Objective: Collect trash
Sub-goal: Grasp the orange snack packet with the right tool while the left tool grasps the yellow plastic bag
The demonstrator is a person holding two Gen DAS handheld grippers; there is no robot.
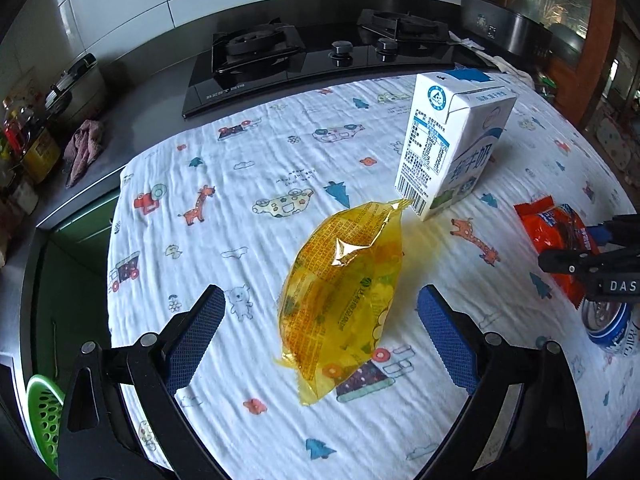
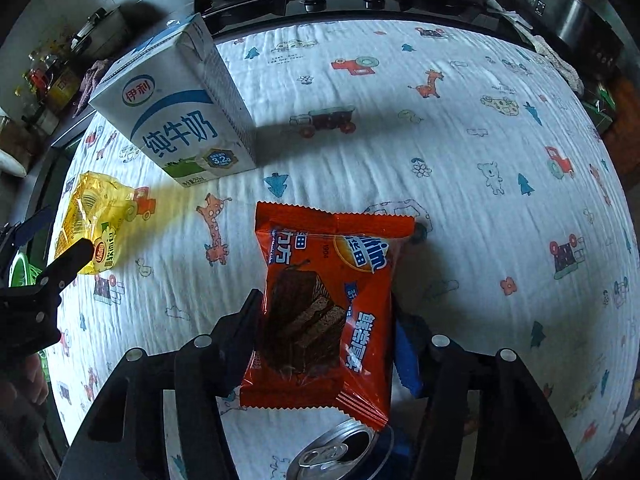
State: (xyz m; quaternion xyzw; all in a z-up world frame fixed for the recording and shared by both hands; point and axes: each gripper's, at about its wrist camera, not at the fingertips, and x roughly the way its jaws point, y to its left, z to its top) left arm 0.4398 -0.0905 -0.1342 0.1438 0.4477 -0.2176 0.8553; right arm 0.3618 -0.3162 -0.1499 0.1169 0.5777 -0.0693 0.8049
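Note:
A yellow snack wrapper (image 1: 344, 288) lies on the patterned cloth between the wide-open fingers of my left gripper (image 1: 322, 332); it also shows in the right wrist view (image 2: 94, 220). My right gripper (image 2: 324, 332) is shut on an orange chocolate-wafer wrapper (image 2: 324, 292), which also shows in the left wrist view (image 1: 556, 236). A white and blue milk carton (image 1: 452, 140) stands upright behind the yellow wrapper, also seen in the right wrist view (image 2: 180, 108). A blue drink can (image 2: 340, 456) stands just under the orange wrapper, also in the left wrist view (image 1: 612, 328).
The white cartoon-print cloth (image 2: 460, 140) covers the table. A black gas hob (image 1: 304, 52) sits behind on a grey counter with a pink rag (image 1: 84, 148) and bottles (image 1: 28, 140). A green perforated basket (image 1: 44, 416) is at lower left beside the table.

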